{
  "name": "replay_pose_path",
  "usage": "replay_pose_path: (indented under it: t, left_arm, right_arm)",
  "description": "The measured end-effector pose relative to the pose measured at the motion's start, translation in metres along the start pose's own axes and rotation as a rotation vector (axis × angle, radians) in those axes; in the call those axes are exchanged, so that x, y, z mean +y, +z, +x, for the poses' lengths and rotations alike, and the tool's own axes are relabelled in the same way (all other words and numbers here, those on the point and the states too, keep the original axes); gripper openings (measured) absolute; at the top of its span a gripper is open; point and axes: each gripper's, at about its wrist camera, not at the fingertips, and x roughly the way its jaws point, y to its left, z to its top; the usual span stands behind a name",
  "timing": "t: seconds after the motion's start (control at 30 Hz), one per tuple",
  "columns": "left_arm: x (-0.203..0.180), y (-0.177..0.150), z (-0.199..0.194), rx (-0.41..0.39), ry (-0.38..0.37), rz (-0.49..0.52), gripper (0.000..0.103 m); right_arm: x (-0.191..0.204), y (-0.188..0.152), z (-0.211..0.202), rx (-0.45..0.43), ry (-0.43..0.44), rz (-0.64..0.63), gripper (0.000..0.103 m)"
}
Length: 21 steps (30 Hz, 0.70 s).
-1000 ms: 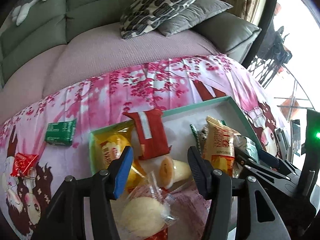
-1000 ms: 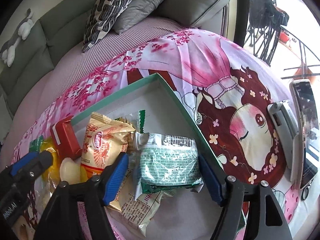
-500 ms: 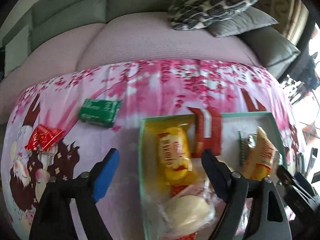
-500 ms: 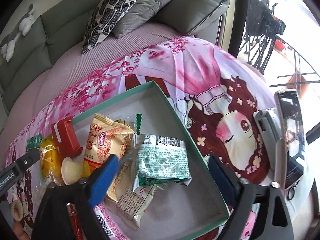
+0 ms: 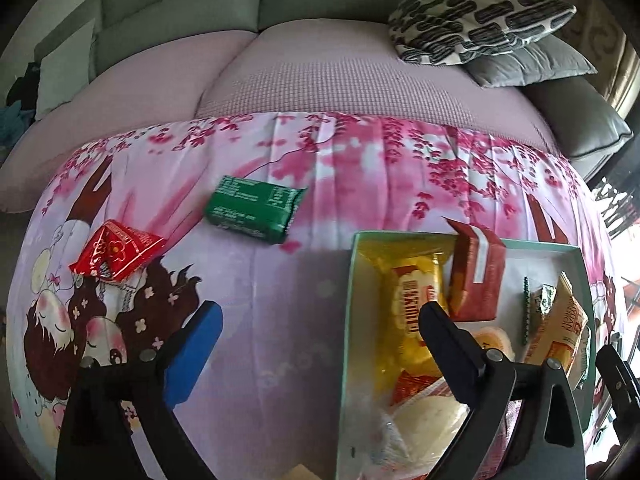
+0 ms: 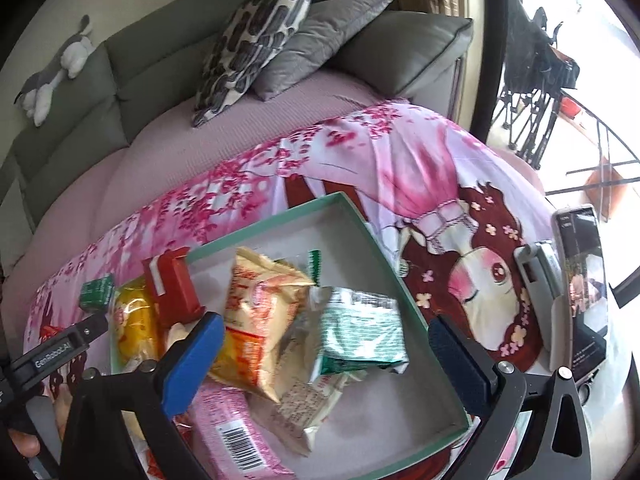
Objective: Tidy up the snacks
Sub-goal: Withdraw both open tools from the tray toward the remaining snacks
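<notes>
A teal box [image 5: 347,320] on the pink cloth holds several snacks: a yellow packet [image 5: 412,300], a red carton [image 5: 476,276], an orange-cream bag [image 6: 260,308], a green-white packet [image 6: 360,332] and a pink packet [image 6: 236,436]. Loose on the cloth to the left lie a dark green packet [image 5: 256,208] and a red packet [image 5: 116,250]. My left gripper [image 5: 320,320] hangs over the box's left wall, its jaws opening with nothing gripped. Over the box, my right gripper [image 6: 324,328] is opening too; the green-white packet lies below it, untouched.
A phone on a stand [image 6: 580,280] sits on the cloth right of the box. Behind the cloth is a grey sofa with a patterned pillow [image 5: 480,20], a grey pillow [image 6: 320,36] and a plush toy [image 6: 60,68]. Bare cloth [image 5: 280,360] stretches left of the box.
My left gripper swung left from over the box to its left wall and widened. The right gripper spread wide, let go of the green-white packet and rose a little.
</notes>
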Motion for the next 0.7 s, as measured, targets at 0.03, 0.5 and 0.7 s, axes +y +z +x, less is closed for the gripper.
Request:
replay_pose_path:
  t: [0.03,0.5,0.7]
  left_arm:
    - [0.003,0.000,0.000,0.000,0.003,-0.006,0.099]
    - [0.077,-0.014,-0.009,-0.007,0.024,-0.166,0.099]
    - [0.106,-0.014,-0.022,-0.042,0.025,-0.226,0.099]
  right_arm:
    - [0.003,0.000,0.001,0.001,0.007,-0.005,0.103]
    - [0.066,-0.014,-0.002,0.014,0.122,-0.109,0.103]
    - [0.100,-0.021,-0.004,0.019,0.172,-0.162,0.103]
